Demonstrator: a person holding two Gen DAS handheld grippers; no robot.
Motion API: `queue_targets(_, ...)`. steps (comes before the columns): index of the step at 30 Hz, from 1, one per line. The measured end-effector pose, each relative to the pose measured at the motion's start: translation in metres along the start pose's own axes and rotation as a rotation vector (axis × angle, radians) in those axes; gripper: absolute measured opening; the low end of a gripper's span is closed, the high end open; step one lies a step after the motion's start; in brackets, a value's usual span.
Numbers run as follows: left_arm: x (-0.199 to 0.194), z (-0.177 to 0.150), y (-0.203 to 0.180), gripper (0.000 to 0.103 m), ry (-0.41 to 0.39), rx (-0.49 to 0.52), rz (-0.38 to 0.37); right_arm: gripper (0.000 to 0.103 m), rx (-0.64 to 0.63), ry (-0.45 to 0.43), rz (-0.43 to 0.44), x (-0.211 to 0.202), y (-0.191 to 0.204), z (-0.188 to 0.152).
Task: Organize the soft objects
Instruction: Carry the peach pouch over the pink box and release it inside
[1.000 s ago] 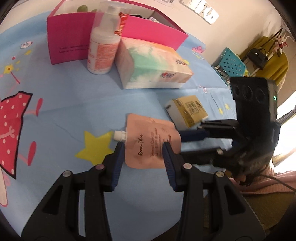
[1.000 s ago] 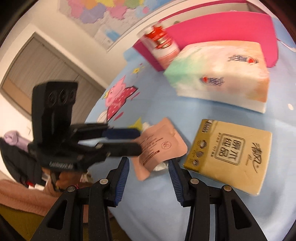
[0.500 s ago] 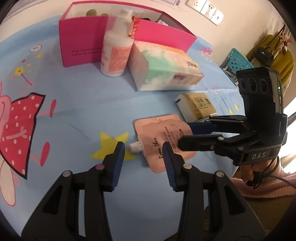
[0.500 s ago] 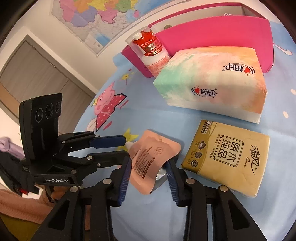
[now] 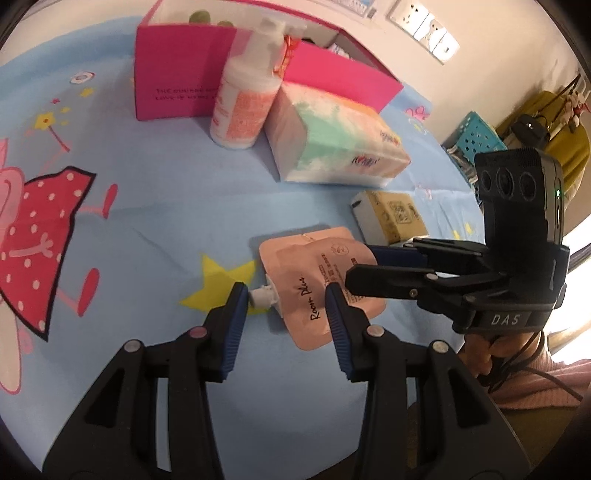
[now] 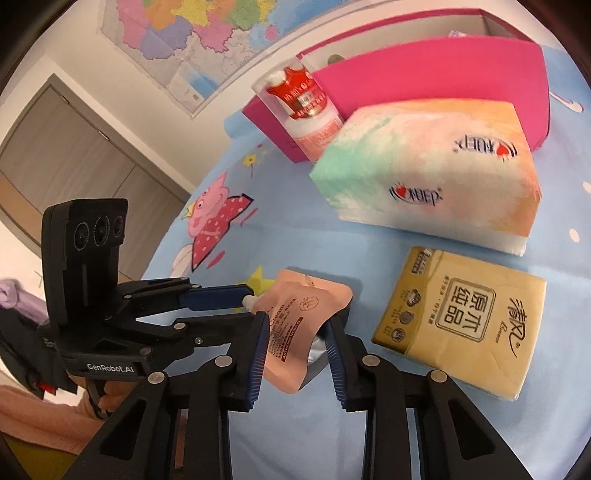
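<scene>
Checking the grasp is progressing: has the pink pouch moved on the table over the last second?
Yes. The pink pouch has turned: its white cap earlier pointed toward the pink box; now it points toward the left hand-held gripper, over the yellow star.

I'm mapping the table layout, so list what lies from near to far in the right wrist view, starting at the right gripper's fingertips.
right gripper → peach spout pouch → yellow tissue pack → pastel tissue pack → white lotion bottle → pink box.

Wall map [image 6: 177, 33], turquoise basket [image 5: 476, 131]
</scene>
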State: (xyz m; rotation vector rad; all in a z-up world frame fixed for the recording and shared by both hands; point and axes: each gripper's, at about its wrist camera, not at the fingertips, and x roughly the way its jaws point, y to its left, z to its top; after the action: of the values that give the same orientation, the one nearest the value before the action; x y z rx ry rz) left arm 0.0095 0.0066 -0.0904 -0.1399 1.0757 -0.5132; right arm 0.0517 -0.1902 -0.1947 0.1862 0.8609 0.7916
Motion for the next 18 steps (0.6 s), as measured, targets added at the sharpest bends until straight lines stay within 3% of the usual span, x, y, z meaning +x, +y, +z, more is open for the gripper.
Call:
queue_targets(10,-0.045,0.018,-0.006,0.045,-0.126,0.025,0.024,0.031,-0.085,-0.074,0.031,-0.023,0.027,0.022)
queue_targets(18,-0.085,0.049,-0.018,0.045,-0.247,0.064,0.036,0.031,-0.186,-0.177,0.036,-0.052,0.051,0.061)
